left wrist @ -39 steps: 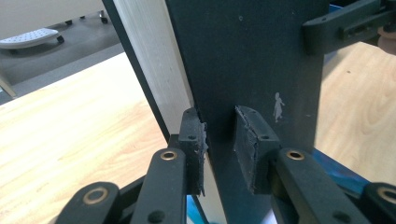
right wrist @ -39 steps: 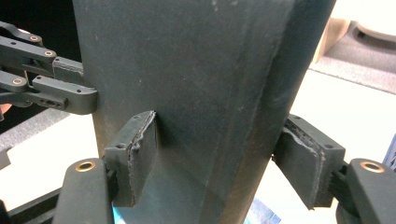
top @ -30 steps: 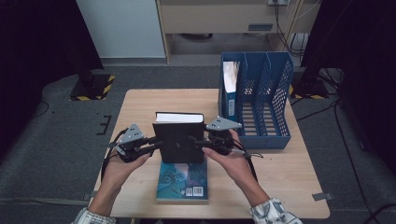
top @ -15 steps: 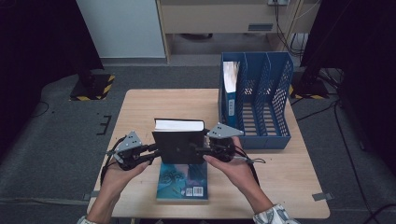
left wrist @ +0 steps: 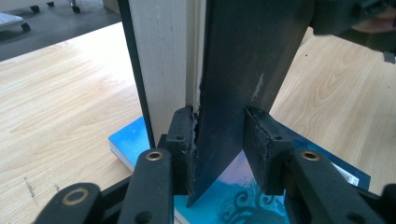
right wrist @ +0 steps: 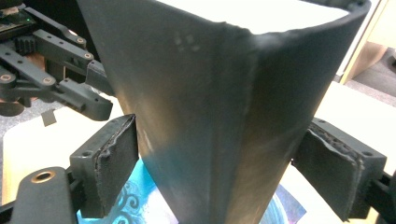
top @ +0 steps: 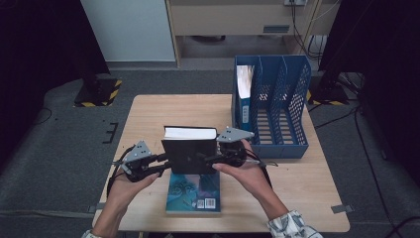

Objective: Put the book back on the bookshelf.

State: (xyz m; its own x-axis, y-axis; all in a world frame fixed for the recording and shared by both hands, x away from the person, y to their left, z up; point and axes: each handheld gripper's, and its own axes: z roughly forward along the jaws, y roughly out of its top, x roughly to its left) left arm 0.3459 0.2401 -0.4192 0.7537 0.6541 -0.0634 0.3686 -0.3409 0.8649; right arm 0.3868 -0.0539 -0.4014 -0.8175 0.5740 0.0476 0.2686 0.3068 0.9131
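A pale wooden counter (top: pixel 148 119) stands on grey carpet, with a blue file rack (top: pixel 277 111) at its far right holding a single blue binder (top: pixel 243 99) in its leftmost slot. Near the middle, a black book (top: pixel 189 151) stands upright on top of a blue book (top: pixel 194 191) lying flat.

The left hand-held gripper (top: pixel 161 166) straddles only the black front cover (left wrist: pixel 233 93). Its jaws have just been opening; one pad (left wrist: pixel 184 140) lies against the cover and the other (left wrist: pixel 259 144) stands just apart, so it no longer pinches. The right hand-held gripper (top: pixel 210 159) sits around the spine (right wrist: pixel 219 121), its jaws also just opened wider, and both pads (right wrist: pixel 116 163) stand clear of the book.

With neither hand-held gripper gripping, the tall book balances on a glossy cover and could tip or slide. The loose front cover may swing open and pull it over. A nudge from either jaw on withdrawal could topple it toward the near edge.
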